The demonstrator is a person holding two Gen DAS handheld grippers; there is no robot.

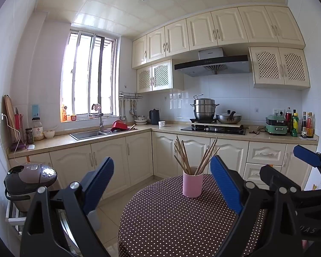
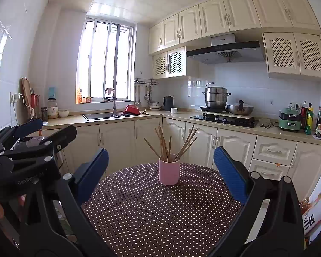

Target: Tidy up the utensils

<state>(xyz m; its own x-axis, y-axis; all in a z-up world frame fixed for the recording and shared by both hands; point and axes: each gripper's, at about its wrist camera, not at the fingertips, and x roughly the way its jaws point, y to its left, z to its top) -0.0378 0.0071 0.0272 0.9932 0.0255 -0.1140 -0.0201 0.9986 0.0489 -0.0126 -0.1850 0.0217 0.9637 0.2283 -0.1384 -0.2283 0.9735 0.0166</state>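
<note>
A round tabletop (image 2: 160, 214) under a brown cloth with white polka dots fills the near ground of a cream-coloured kitchen. Near its far edge stands a pink cup (image 2: 169, 171), upright, with a bundle of wooden chopsticks (image 2: 171, 143) fanned out of its mouth; nothing else lies on the cloth.

The left gripper (image 1: 162, 184) and the right gripper (image 2: 160, 171) hover side by side over the near side of the tabletop, well apart from the cup. Both sets of jaws are spread wide, blue pads facing inward, and hold nothing.

Behind the table an L-shaped counter (image 1: 79, 141) runs under a bright window (image 1: 89, 77). It carries a steel sink (image 1: 89, 133) with a red bowl (image 1: 119, 125) beside it, a black kettle (image 1: 154, 116), a white mug (image 1: 161, 123), and a black hob (image 1: 214, 128) bearing a tall steel steamer pot (image 1: 204, 108) and a lidded wok (image 1: 229, 116). A range hood (image 1: 211, 64) hangs above. To the right stand a green appliance (image 1: 276, 125) and several bottles (image 1: 303, 126). A rice cooker (image 1: 30, 177) sits low at the left.
</note>
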